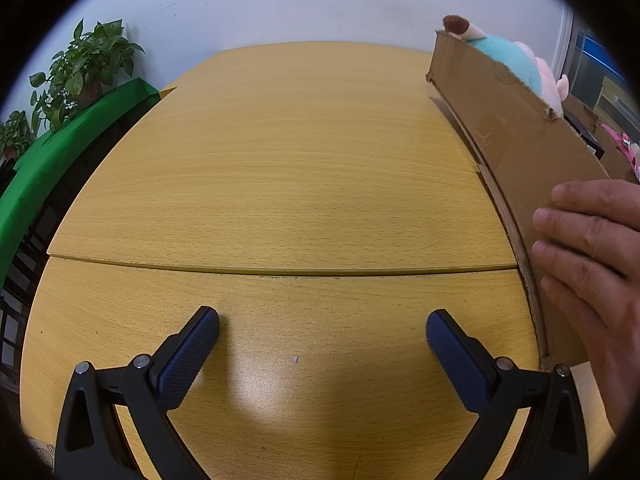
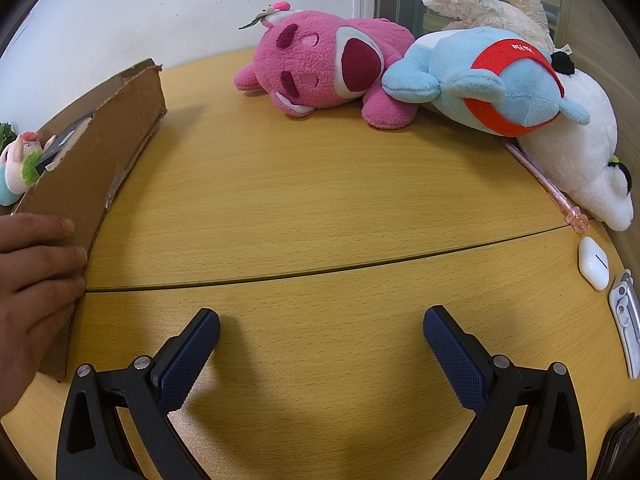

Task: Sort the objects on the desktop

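Nearest in both wrist views, each tool sits low over the bare wooden worktop [image 2: 320, 208] with nothing between its pads: the left hand-held gripper [image 1: 322, 330] has its jaws spread wide, and the right hand-held gripper [image 2: 322, 328] is spread just as wide. Between the two, a bare hand [image 2: 32, 276] lies with its fingers flat against the near end of the cardboard box [image 2: 100, 136], which stands to the right of the left tool and to the left of the right one, its long side running away toward the wall. A small plush [image 2: 18, 164] and some dark items already lie inside it. To the right tool's right, near the worktop edge, sit a white earbud case [image 2: 594, 264] and a grey clip-like item [image 2: 626, 320]; just beyond, a pink pen [image 2: 548, 178] lies with its long axis running away and leftward, partly under a white plush [image 2: 580, 152]. Farthest off, ahead and slightly right, lie a blue plush [image 2: 492, 80] and a pink plush [image 2: 320, 68]. The loose items all lie on the right tool's side, so it looks the better placed to reach them, carrying leftward to the box.
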`<state>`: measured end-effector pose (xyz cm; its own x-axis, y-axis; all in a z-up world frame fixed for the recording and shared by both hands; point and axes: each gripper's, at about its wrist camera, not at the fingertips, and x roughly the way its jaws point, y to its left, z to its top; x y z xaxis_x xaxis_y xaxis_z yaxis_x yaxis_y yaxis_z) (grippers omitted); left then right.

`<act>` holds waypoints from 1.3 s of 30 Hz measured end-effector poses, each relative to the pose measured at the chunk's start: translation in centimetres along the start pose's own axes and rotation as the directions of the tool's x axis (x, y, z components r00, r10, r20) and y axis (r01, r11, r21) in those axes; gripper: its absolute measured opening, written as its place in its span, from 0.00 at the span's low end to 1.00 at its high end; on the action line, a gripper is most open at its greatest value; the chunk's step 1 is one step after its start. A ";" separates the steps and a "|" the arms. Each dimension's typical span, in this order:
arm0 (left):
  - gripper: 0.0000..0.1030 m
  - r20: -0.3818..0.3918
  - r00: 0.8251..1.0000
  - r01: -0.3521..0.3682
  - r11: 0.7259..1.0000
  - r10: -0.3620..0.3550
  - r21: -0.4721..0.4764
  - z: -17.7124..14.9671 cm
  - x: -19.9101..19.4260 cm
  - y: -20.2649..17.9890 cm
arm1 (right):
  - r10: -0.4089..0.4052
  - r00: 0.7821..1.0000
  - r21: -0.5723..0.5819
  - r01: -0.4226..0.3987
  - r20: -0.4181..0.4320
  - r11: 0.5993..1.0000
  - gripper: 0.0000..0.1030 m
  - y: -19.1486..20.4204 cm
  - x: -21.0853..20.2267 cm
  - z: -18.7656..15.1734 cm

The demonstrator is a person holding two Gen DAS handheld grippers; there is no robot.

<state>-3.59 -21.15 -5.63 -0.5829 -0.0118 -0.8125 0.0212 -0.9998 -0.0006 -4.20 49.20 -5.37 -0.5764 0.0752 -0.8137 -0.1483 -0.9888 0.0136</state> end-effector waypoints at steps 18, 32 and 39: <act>1.00 0.000 1.000 -0.002 1.000 0.002 -0.002 0.1 -0.2 -0.1 | 0.000 1.000 0.000 0.000 -0.001 1.000 1.00 0.2 0.2 0.1; 1.00 0.002 1.000 -0.004 1.000 0.004 -0.004 0.3 -0.4 -0.2 | 0.001 1.000 0.001 -0.001 0.002 1.000 1.00 0.5 0.5 0.2; 1.00 0.002 1.000 -0.005 1.000 0.005 -0.005 0.2 -0.4 -0.3 | 0.001 1.000 0.002 -0.001 0.001 1.000 1.00 0.5 0.7 0.4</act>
<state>-3.53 -20.88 -5.13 -0.5846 -0.0168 -0.8112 0.0279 -0.9996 0.0006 -4.98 48.83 -5.70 -0.5776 0.0743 -0.8130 -0.1490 -0.9887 0.0155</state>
